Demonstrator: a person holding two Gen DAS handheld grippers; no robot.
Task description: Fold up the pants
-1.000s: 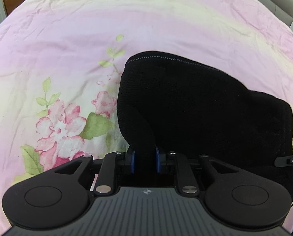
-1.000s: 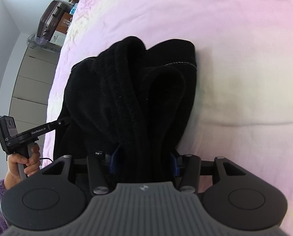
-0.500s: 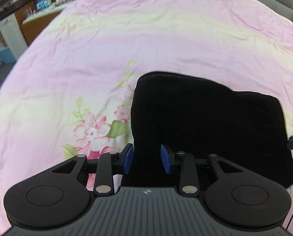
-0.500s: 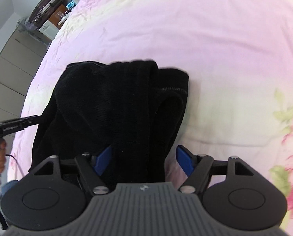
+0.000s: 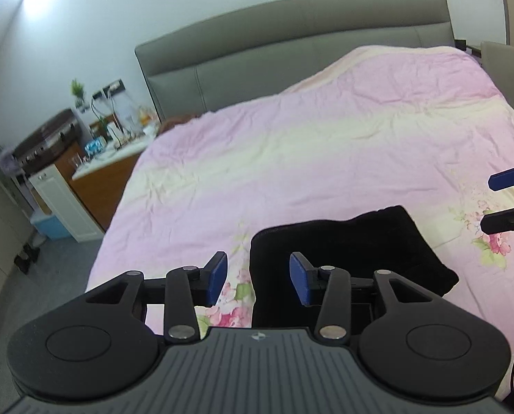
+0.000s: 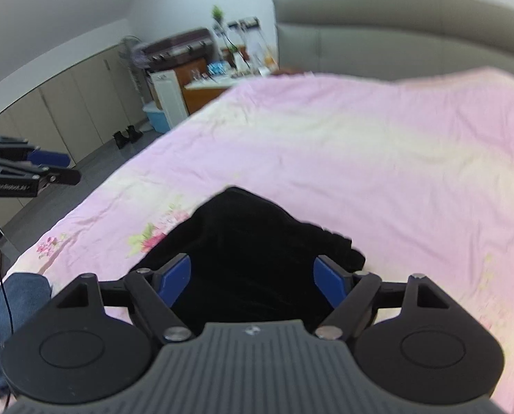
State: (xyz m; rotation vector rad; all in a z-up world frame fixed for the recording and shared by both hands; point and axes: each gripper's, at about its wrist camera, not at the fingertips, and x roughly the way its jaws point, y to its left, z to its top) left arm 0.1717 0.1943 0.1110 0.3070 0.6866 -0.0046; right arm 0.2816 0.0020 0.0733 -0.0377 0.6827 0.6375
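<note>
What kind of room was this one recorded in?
Most likely a home bedroom. The black pants lie on a bed with a pink floral bedspread and a grey padded headboard; a cluttered bedside cabinet stands beside it, with built-in wardrobes along the wall.

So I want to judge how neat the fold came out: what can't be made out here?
- Near edge of the black pants: hidden behind the left gripper body in the left wrist view.
- Same edge in the right wrist view: covered by the right gripper.
- Fold layers and creases: the fabric reads as flat black, and the right wrist view is blurred.
- Blue cloth: cut off at the left edge of that view.
</note>
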